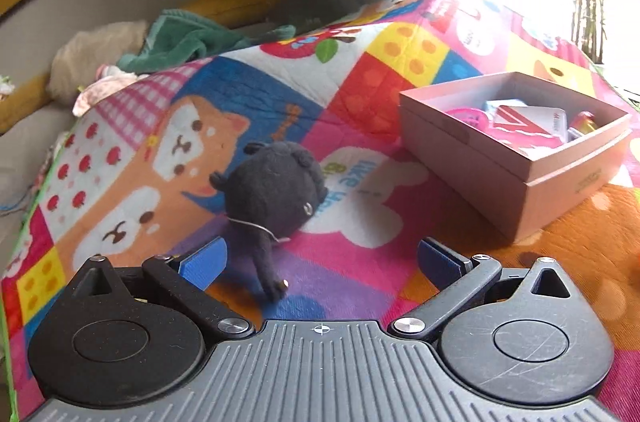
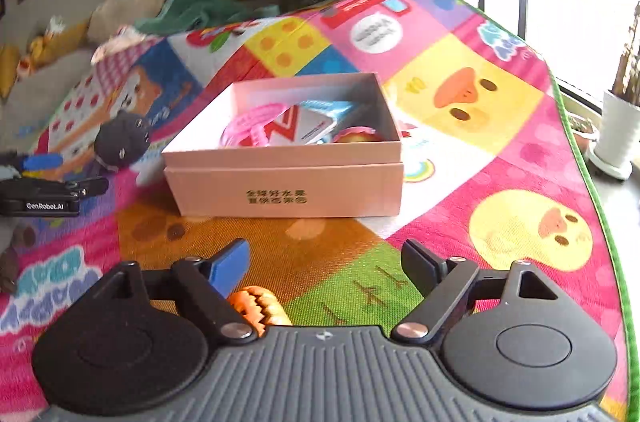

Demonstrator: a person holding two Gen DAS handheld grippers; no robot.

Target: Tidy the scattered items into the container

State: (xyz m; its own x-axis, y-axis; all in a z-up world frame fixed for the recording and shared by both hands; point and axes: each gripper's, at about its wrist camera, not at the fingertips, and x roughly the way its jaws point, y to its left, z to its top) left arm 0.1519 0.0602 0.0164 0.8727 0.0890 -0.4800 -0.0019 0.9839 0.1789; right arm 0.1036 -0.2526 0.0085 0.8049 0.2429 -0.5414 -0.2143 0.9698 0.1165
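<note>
A black plush toy (image 1: pixel 276 198) lies on the colourful play mat, just ahead of my open left gripper (image 1: pixel 320 258), nearer its left finger; its leg reaches between the fingers. The pink cardboard box (image 1: pixel 496 174) stands to the right and holds a pink item, a red-and-white pack and other small things. In the right wrist view the box (image 2: pixel 288 182) is straight ahead, the plush (image 2: pixel 120 142) left of it. My right gripper (image 2: pixel 324 262) is open, with an orange pumpkin toy (image 2: pixel 260 308) on the mat by its left finger. The left gripper (image 2: pixel 40 182) shows at the left edge.
The play mat (image 2: pixel 500 142) has a green edge on the right. A white plant pot (image 2: pixel 620 134) stands beyond it by the window. A sofa with a green towel (image 1: pixel 188 38), cushions and clothes lies behind the mat.
</note>
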